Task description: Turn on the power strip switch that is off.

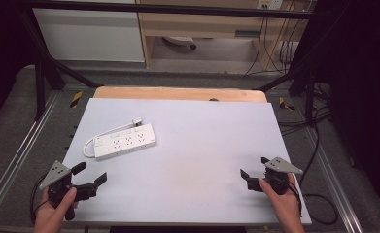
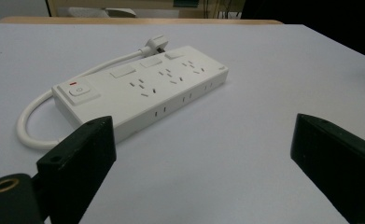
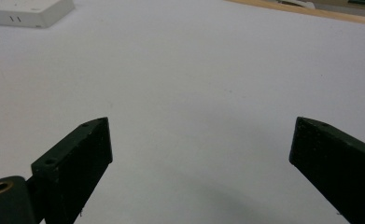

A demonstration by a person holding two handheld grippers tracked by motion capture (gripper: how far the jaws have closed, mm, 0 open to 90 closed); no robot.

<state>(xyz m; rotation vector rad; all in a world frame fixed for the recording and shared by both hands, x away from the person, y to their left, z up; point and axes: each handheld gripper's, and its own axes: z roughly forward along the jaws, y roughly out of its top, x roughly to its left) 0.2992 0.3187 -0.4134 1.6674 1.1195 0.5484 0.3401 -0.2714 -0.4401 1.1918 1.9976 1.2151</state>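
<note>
A white power strip lies on the white tabletop left of centre, its short cable looping round the left end to a plug at the back. In the left gripper view the power strip lies just ahead, with a switch and a red light at its left end. My left gripper is held at the front left corner, open, nothing between the jaws. My right gripper hovers at the front right, open and empty. One corner of the power strip appears far off in the right gripper view.
A wooden board edge runs behind the tabletop. Black frame bars stand at both back corners. Cables trail down the right side of the table. Beyond are a white cabinet and a wooden desk.
</note>
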